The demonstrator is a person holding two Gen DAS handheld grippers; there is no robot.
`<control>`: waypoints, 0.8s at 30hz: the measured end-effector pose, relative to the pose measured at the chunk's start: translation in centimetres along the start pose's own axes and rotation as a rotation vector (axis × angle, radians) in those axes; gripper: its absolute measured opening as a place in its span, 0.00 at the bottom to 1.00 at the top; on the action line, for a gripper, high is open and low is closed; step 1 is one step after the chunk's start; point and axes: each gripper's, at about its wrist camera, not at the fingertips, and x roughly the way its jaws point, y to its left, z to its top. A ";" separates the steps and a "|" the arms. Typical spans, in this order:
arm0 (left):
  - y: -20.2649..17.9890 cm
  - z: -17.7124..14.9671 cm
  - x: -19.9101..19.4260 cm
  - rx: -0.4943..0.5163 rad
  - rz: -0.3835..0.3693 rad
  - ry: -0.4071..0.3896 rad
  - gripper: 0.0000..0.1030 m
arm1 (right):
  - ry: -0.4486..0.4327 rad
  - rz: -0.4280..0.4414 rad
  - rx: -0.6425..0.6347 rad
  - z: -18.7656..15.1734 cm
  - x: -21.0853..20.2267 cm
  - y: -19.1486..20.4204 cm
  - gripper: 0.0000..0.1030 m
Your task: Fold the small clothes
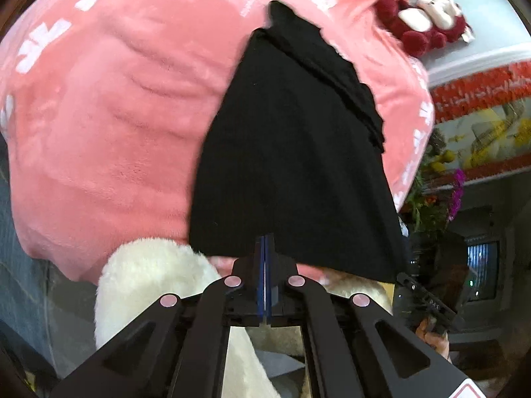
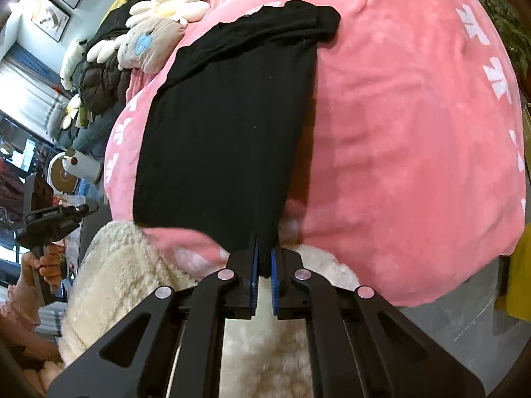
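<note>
Right gripper (image 2: pixel 264 255) level, on black garment (image 2: pixel 225 126)

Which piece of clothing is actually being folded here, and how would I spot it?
Find the big pink blanket with white print. On it lies the black garment, its near edge pinched by the right gripper and the left gripper. It is the only plain black cloth there.

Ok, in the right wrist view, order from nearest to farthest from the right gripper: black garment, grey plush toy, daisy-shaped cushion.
1. Black knit garment, clamped in the right gripper.
2. Grey plush toy, upper left.
3. White daisy-shaped cushion, just beyond it.
</note>
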 end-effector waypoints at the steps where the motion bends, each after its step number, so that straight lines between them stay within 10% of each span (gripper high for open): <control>1: 0.5 0.6 0.6 -0.039 0.001 -0.011 0.08 | -0.001 -0.012 -0.009 0.1 0.2 -0.3 0.04; 3: 1.3 1.6 1.6 -0.091 0.019 -0.024 0.43 | -0.002 -0.008 -0.001 0.5 0.7 -0.3 0.04; 10: 1.5 3.6 7.3 -0.086 0.060 0.093 0.56 | 0.016 -0.019 0.013 0.4 1.0 -1.1 0.05; 13: 2.0 3.6 8.9 -0.103 0.033 0.130 0.42 | 0.021 -0.026 0.014 0.7 1.1 -1.5 0.05; 15: 2.2 3.4 9.1 -0.116 -0.030 0.167 0.00 | 0.022 -0.025 0.021 0.8 1.1 -1.6 0.05; 24: -1.1 2.6 2.4 0.055 -0.046 0.034 0.00 | 0.018 -0.020 0.021 1.0 0.5 -1.9 0.05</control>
